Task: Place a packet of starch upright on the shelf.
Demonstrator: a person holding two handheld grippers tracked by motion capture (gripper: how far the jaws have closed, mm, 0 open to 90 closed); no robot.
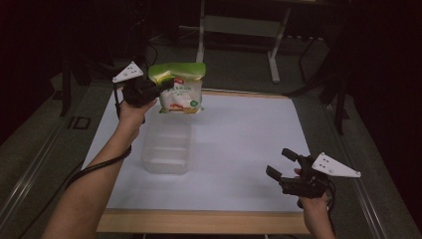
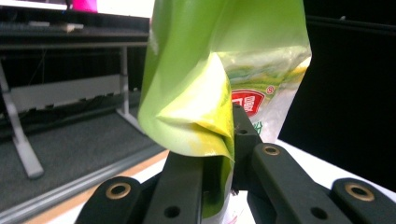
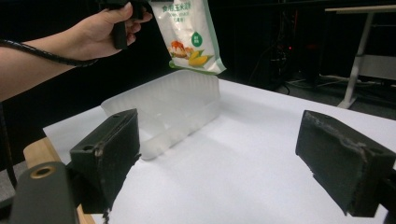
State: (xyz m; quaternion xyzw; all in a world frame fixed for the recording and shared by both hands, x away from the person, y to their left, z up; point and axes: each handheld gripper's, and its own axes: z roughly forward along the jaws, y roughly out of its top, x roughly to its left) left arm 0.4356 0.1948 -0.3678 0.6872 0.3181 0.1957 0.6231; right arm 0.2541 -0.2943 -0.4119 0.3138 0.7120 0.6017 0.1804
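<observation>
A green-topped white food bag (image 1: 179, 87) with a picture of corn hangs in the air over the far end of a clear plastic box (image 1: 167, 144). My left gripper (image 1: 158, 85) is shut on the bag's green top edge (image 2: 205, 116), its two black jaws pinching the folded film. From the right gripper view the bag (image 3: 189, 32) dangles just above the box (image 3: 163, 109), with the left hand holding its gripper beside it. My right gripper (image 1: 282, 164) stands open near the table's front right, nothing between its pads (image 3: 343, 163).
The box rests on a white sheet (image 1: 239, 149) over a wooden table whose front edge (image 1: 199, 221) runs along the bottom. A desk frame (image 1: 273, 45) stands on the floor behind the table. A black cable (image 1: 94, 169) trails from the left gripper.
</observation>
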